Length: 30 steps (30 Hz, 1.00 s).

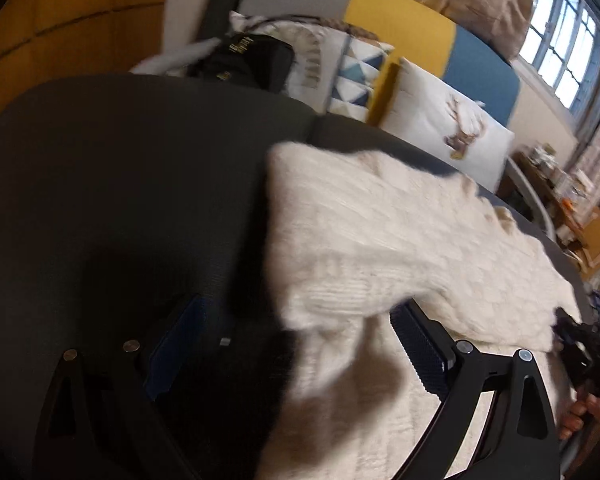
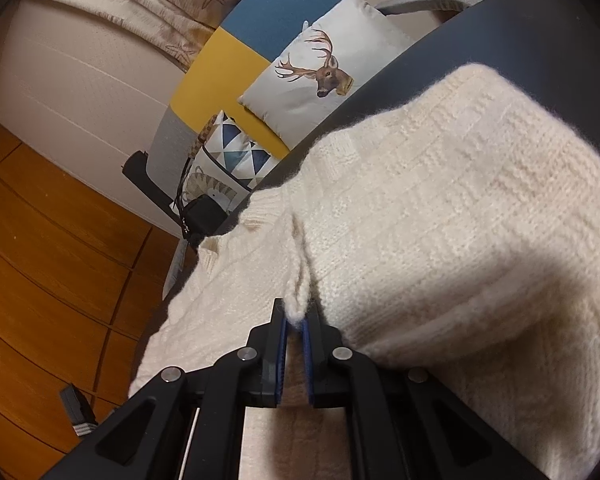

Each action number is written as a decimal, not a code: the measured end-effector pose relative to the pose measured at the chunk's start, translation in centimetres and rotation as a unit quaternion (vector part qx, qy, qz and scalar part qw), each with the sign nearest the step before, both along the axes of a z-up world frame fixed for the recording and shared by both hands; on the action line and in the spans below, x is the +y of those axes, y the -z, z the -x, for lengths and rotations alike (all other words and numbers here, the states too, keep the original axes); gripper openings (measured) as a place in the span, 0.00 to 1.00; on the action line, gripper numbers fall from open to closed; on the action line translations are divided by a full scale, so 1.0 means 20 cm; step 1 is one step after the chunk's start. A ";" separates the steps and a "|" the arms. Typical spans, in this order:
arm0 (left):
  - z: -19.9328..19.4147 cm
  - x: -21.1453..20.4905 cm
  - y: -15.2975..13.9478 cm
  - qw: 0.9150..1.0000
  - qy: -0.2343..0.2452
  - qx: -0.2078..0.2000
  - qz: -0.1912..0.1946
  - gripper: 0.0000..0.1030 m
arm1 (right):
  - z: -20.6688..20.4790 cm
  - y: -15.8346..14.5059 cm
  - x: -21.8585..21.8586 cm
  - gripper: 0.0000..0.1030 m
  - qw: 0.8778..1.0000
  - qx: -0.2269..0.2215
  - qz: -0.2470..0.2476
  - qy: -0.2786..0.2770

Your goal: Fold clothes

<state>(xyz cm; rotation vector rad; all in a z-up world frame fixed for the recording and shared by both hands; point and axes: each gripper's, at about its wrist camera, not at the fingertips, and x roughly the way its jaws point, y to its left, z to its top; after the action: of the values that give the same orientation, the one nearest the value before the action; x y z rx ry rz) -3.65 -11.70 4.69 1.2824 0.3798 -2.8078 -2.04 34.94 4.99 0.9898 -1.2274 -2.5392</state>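
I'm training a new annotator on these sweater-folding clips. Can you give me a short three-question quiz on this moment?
1. True or false: the right gripper is shut on a fold of the cream sweater.
2. How do the left gripper jaws stand? A) wide apart B) clamped on the sweater C) shut on nothing
3. What animal is printed on the white cushion behind the sweater?

Key: 1 true: its blue pads pinch a ridge of knit. 2 A: the jaws stand wide apart, with sweater edge lying loose between them. 3 a deer with antlers.
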 end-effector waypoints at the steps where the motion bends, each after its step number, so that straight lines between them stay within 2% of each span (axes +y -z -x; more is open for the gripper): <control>1: 0.00 -0.01 0.00 1.000 -0.010 -0.004 0.004 0.93 | 0.00 -0.01 0.00 0.07 1.000 -0.001 0.001 -0.001; 4: 0.00 -0.02 0.01 1.000 -0.018 -0.005 0.009 0.93 | 0.02 -0.04 0.00 0.06 1.000 0.003 0.000 0.002; 11: -0.01 -0.04 0.05 0.998 -0.050 0.001 0.029 0.93 | 0.00 -0.05 0.11 0.06 0.998 0.035 -0.009 0.052; 15: -0.02 -0.03 0.05 0.998 -0.057 0.005 0.037 0.93 | 0.01 0.02 0.13 0.06 0.998 0.032 0.020 0.042; 18: -0.05 -0.09 0.04 0.994 -0.106 0.011 0.033 0.92 | 0.02 0.03 0.12 0.06 0.999 0.029 0.018 0.036; 20: -0.07 -0.14 0.04 0.992 -0.122 0.019 0.012 0.92 | 0.02 0.03 0.12 0.05 0.999 0.031 0.021 0.034; 21: -0.08 -0.16 0.04 0.992 -0.123 0.023 0.001 0.92 | 0.02 0.04 0.12 0.05 0.999 0.032 0.022 0.034; 24: -0.07 -0.15 0.04 0.993 -0.119 0.015 0.006 0.92 | 0.03 0.04 0.12 0.04 0.999 0.031 0.019 0.035; 26: -0.06 -0.13 0.03 0.994 -0.111 0.003 0.019 0.92 | 0.03 0.04 0.11 0.03 0.999 0.030 0.016 0.035; 28: -0.03 -0.09 0.02 0.995 -0.083 -0.020 0.046 0.92 | 0.03 0.04 0.11 0.03 0.999 0.029 0.015 0.035; 30: -0.07 -0.07 -0.02 0.996 -0.054 -0.022 0.061 0.92 | 0.03 0.04 0.11 0.04 0.999 0.030 0.014 0.035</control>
<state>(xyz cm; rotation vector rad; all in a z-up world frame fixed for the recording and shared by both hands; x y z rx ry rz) -2.23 -13.11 5.08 1.2560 0.2639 -2.6640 -2.73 37.22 4.13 0.8745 -1.2990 -2.5762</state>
